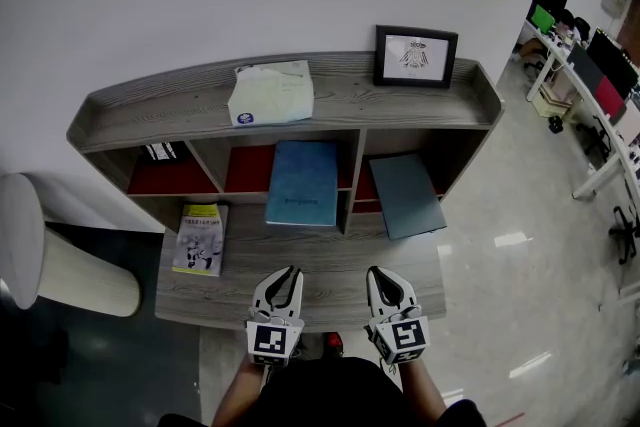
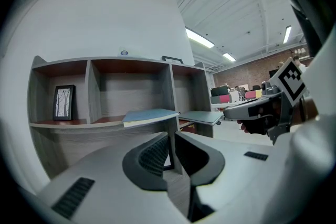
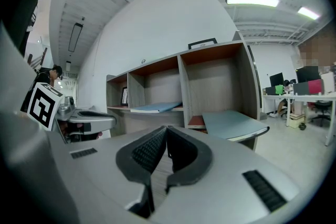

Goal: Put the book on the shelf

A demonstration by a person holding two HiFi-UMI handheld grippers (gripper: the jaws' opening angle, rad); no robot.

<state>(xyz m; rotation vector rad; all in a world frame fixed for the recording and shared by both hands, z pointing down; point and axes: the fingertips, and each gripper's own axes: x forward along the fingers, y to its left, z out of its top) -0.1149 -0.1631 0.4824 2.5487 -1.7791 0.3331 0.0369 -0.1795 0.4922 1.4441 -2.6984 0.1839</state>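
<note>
Head view: left gripper [image 1: 289, 272] and right gripper [image 1: 380, 273] clenched empty; yellow paperback [image 1: 200, 238], desk's [image 1: 330, 260] left edge, likely light, floppy; pinch its near edge.

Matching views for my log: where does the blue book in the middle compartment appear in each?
Head view: blue book at centre, jutting from its compartment.
Left gripper view: book just below and left of centre.
Right gripper view: book left of centre.
Shared landmark: grey book in the right compartment.
</note>
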